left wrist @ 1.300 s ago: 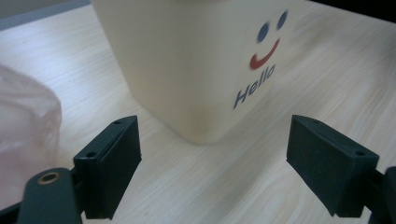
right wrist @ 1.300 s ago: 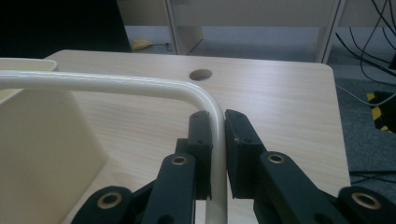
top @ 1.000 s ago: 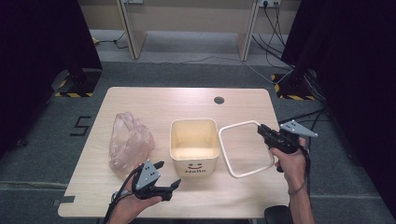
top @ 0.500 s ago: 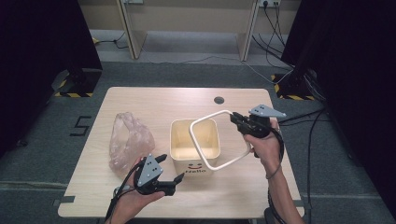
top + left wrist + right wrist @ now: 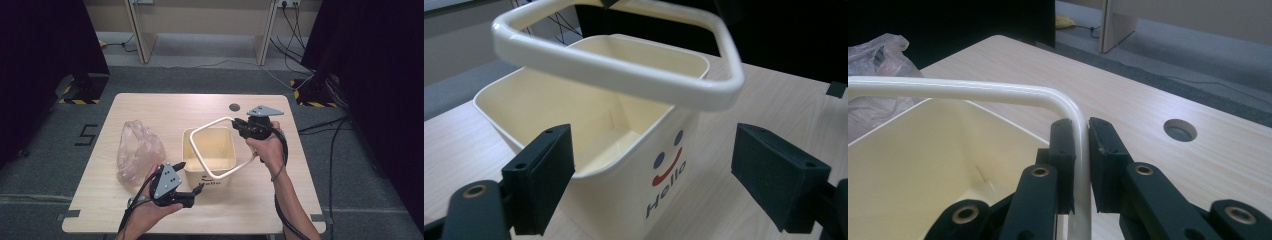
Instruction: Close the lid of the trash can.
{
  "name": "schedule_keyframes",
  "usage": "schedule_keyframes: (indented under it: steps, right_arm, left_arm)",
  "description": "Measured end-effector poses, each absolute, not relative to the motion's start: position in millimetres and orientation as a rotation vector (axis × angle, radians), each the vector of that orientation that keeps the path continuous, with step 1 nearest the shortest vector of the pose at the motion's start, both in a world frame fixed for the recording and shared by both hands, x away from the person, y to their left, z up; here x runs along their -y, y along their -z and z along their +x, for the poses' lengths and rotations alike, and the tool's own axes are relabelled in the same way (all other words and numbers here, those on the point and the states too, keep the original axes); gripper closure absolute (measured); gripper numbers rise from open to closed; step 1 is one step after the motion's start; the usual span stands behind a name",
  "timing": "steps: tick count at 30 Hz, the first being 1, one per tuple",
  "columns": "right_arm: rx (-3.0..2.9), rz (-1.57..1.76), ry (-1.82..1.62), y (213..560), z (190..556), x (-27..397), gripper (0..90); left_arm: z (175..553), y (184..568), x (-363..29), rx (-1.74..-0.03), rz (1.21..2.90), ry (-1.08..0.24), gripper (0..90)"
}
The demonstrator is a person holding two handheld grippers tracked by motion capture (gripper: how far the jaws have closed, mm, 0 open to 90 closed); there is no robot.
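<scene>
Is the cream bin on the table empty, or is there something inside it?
Empty. In the left gripper view, the cream bin shows only bare inner walls and floor; the high view agrees.

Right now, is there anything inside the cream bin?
The bin looks empty: bare walls and floor in the left gripper view. The frame, clamped in the right gripper, hangs tilted over it and hides part of the far rim.

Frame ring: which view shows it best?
High view: the whole ring shows as a closed loop, tilted above the bin, with the right gripper shut on its far corner. The left gripper view gives its near bar close up; the right gripper view, just the clamped corner.
</scene>
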State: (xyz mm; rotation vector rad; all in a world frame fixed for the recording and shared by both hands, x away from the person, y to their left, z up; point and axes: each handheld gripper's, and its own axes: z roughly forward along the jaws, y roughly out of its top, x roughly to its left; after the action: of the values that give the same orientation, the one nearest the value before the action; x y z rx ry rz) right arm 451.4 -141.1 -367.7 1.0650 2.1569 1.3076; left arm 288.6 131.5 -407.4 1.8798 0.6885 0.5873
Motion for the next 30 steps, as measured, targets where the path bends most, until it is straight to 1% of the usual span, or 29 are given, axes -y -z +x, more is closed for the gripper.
schedule_keyframes:
  steps: [9, 13, 16, 30]
  right_arm:
    - [-2.223, 1.093, -1.265, 368, 462, 123, 81.6]
    - [-2.239, 1.091, -1.260, 369, 462, 114, 81.6]
    - [-2.244, 1.097, -1.249, 369, 463, 109, 81.5]
    - [-2.246, 1.133, -1.242, 375, 463, 106, 81.4]
  left_arm:
    - [286, 404, -125, -0.680, 1.876, -0.619, 16.7]
    - [288, 403, -123, -0.677, 1.874, -0.656, 16.7]
    - [289, 403, -120, -0.671, 1.871, -0.655, 16.7]
    - [296, 406, -121, -0.724, 1.872, -0.669, 15.9]
